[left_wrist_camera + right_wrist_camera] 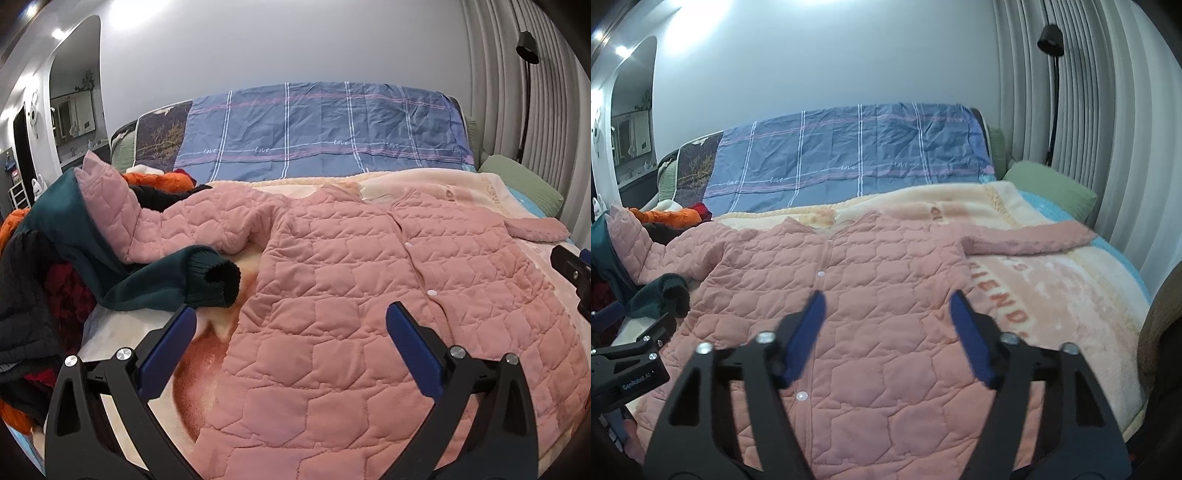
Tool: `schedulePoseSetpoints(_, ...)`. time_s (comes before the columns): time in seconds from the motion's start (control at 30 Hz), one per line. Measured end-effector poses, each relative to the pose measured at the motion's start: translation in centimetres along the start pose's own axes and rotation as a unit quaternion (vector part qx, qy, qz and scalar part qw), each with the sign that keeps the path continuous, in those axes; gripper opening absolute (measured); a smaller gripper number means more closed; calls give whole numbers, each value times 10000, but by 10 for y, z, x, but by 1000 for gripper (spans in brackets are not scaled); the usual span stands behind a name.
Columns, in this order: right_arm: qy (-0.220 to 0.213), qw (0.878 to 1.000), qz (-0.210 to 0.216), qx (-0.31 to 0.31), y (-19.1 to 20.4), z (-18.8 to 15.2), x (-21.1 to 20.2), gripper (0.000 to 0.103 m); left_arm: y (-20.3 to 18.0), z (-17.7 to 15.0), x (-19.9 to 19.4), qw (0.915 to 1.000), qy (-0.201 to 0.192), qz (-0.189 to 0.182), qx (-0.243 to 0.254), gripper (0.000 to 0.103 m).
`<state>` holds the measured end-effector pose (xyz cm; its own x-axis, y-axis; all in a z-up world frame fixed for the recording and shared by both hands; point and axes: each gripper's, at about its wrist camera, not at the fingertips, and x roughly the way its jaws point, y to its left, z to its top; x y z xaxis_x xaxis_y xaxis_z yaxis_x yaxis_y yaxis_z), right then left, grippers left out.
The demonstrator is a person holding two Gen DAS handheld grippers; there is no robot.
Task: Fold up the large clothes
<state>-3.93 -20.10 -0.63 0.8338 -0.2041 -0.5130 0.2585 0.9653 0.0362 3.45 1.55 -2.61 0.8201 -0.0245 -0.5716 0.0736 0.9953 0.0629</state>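
Note:
A large pink quilted jacket (369, 280) lies spread flat, front up, on the bed, with white snap buttons down its middle. It also shows in the right wrist view (857, 295). Its left sleeve (155, 221) runs up over a pile of clothes; its right sleeve (1027, 240) stretches out across the blanket. My left gripper (291, 317) is open and empty above the jacket's lower left part. My right gripper (888, 306) is open and empty above the jacket's lower right part.
A pile of clothes sits at the left: a dark green sweater (110, 266), black (26, 295) and orange (159, 181) garments. A cream and peach blanket (1052, 295) covers the bed. A blue plaid sheet (317, 129) drapes the headboard. A green pillow (1052, 188) and a floor lamp (1052, 92) stand at the right.

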Motion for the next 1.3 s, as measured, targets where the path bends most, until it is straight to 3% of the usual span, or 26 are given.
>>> schedulePoseSetpoints(0.13, 212, 9997, 98, 38, -1, -2, 11, 42, 1, 0, 5, 10000, 25, 25, 16, 102)
schedulePoseSetpoints(0.37, 72, 9991, 419, -5, -4, -6, 16, 39, 2, 3, 10, 10000, 33, -27, -40, 102)
schedulePoseSetpoints(0.43, 77, 9990, 439, -101, -2, -4, 18, 45, 5, 5, 14, 9999, 55, -97, -129, 102)
schedulePoseSetpoints(0.5, 90, 9987, 488, -94, -3, -3, 19, 65, 8, 7, 18, 9997, 58, -126, -179, 102)
schedulePoseSetpoints(0.57, 17, 9987, 506, -77, -4, -1, 17, 66, 12, 10, 20, 9999, 28, -101, -135, 102)
schedulePoseSetpoints(0.67, 7, 9983, 555, -149, -5, 2, 17, 77, 30, 19, 26, 9998, -57, 129, -167, 98)
schedulePoseSetpoints(0.77, 216, 9966, 781, -155, -8, 4, 21, 81, 67, 32, 42, 9980, 53, 352, -513, 79)
schedulePoseSetpoints(0.83, 338, 9953, 907, -50, -12, 4, 25, 81, 100, 44, 57, 9953, 193, 410, -851, 61)
schedulePoseSetpoints(0.9, 372, 9951, 920, 19, -14, 5, 28, 81, 126, 57, 68, 9924, 201, 365, -1160, 59)
schedulePoseSetpoints(1.0, 417, 9955, 851, -12, -15, 4, 34, 81, 154, 75, 79, 9896, 90, 490, -1353, 59)
schedulePoseSetpoints(1.07, 464, 9956, 817, -19, -15, 3, 38, 81, 174, 92, 81, 9864, -109, 813, -1426, 60)
schedulePoseSetpoints(1.17, 604, 9949, 806, -42, -16, 0, 45, 81, 202, 118, 77, 9752, -389, 1597, -1484, 91)
schedulePoseSetpoints(1.23, 663, 9947, 782, -65, -17, -1, 48, 81, 220, 136, 75, 9645, -627, 2094, -1483, 96)
schedulePoseSetpoints(1.3, 686, 9948, 753, -41, -19, -2, 52, 82, 233, 154, 80, 9605, -670, 2360, -1312, 96)
